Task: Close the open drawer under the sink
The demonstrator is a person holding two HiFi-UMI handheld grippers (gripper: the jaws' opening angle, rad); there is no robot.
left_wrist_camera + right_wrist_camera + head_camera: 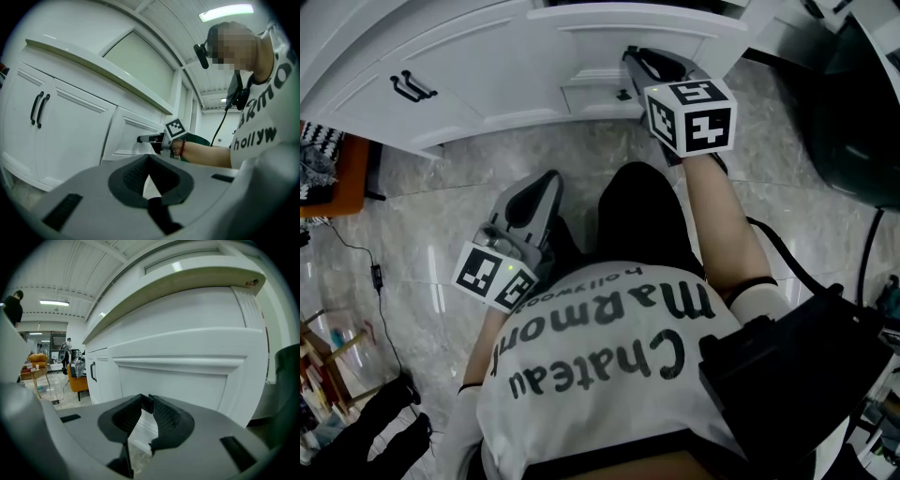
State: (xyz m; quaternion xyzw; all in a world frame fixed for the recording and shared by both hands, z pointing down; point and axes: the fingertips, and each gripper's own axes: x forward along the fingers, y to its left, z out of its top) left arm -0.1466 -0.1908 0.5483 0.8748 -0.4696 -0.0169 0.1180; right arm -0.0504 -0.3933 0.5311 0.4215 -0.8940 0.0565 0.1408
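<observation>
The person is bending over a white vanity cabinet (487,80) and holding the right gripper (146,402) out to the drawer front (187,390). The drawer is sitting in the right-hand part of the cabinet, under the overhanging countertop ledge (178,284) and to the right of the pair of doors with the two black bar handles (39,109). The right claw is pinching in narrow. Its ribbed pads (166,416) are all but meeting at the tips, which are sitting right at the recessed panel below the drawer's moulding. I cannot tell whether they are pressing on it. No view is looking into the drawer, so its inside is staying hidden, and how far it is standing out from the cabinet I cannot tell.

The left gripper (149,158) is hanging low beside the person's knee, over the marble floor (441,216) and well apart from the cabinet. It is pointing level toward the doors, with its claw closed tip to tip and nothing between. From that side the right arm is showing stretched out to the drawer, its marker cube (174,128) near the wrist.

An orange chair (337,178) is standing off to the left of the cabinet, and a black bag (797,366) is hanging at the person's right side.
</observation>
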